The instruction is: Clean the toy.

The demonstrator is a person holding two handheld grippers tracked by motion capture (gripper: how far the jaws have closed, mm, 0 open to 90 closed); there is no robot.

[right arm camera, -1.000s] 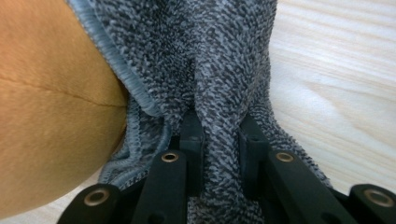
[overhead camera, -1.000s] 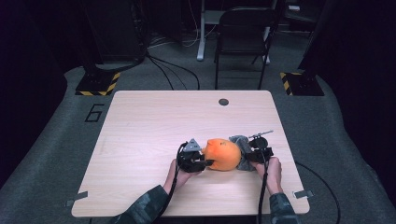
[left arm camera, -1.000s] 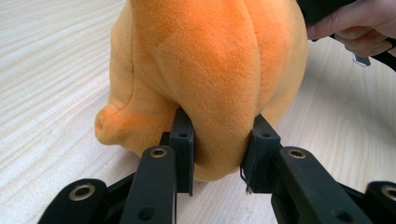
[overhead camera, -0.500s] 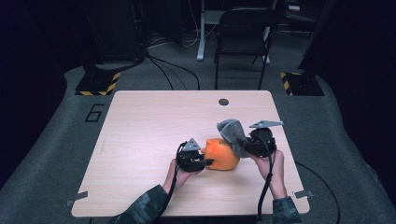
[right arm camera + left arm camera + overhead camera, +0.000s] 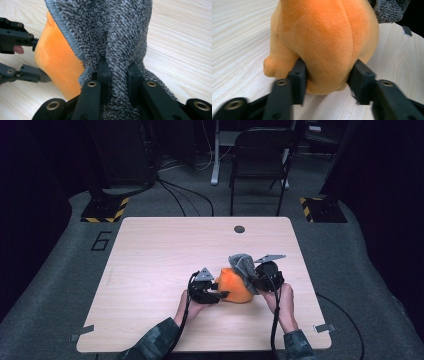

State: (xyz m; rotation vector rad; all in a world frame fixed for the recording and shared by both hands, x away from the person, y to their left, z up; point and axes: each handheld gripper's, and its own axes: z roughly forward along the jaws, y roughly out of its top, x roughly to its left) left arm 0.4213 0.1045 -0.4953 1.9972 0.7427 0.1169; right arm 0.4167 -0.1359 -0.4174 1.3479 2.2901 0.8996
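Right now an orange plush toy (image 5: 235, 285) sits on the wooden table (image 5: 160, 250), between the two hand-held grippers and near the person's edge. Draped over the toy's top, on the side toward the right gripper (image 5: 252, 279), is a grey knitted cloth (image 5: 242, 265). In the right gripper view a bunched fold of that cloth (image 5: 117, 50) runs straight up between the two black jaws, which are clamped tight on it, with the toy's orange side (image 5: 58, 67) just to the left of the jaws and partly under the cloth's hemmed edge.

On the toy's other side, the left gripper (image 5: 220, 295) reaches in level with the table. In the left gripper view its jaws have just been opening; they stand on either side of the toy's lower bulge (image 5: 324, 45), with the pads resting against the plush, the left pad sunk slightly into a fold. The toy rests on the table directly ahead of this gripper, and a corner of the cloth (image 5: 390, 10) shows beyond it at the upper right.

Farther from both grippers, a small dark round disc (image 5: 239, 229) lies near the table's far edge, and a black chair (image 5: 260, 165) stands on the floor beyond.
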